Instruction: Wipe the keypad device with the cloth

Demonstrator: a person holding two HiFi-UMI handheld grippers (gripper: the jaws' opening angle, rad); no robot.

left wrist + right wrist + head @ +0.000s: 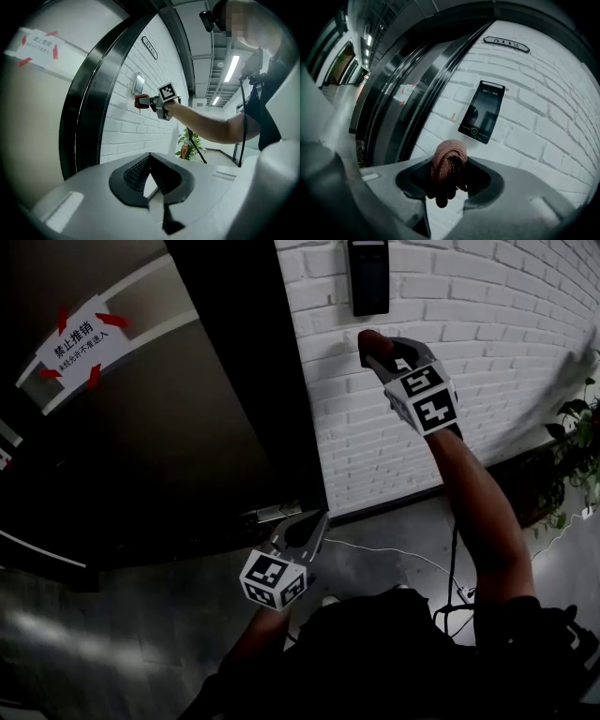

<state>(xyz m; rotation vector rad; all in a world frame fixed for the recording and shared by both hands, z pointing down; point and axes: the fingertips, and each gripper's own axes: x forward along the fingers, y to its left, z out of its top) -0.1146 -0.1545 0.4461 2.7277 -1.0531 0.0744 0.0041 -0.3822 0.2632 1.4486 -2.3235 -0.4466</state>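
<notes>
The keypad device (368, 276) is a dark upright panel fixed on the white brick wall (487, 324). My right gripper (369, 345) is raised just below it, shut on a bunched reddish cloth (367, 337). In the right gripper view the cloth (449, 161) bulges from between the jaws, a short way under the keypad device (482, 112) and apart from it. My left gripper (321, 517) hangs low near the door's bottom, shut with nothing in it. The left gripper view shows the keypad device (138, 83) and the cloth (139, 100) from the side.
A dark door (169, 446) in a black frame stands left of the wall, with a taped paper sign (80, 338) on it. A small plate (506, 43) is fixed above the keypad. A potted plant (577, 442) and floor cables (412, 559) lie to the right.
</notes>
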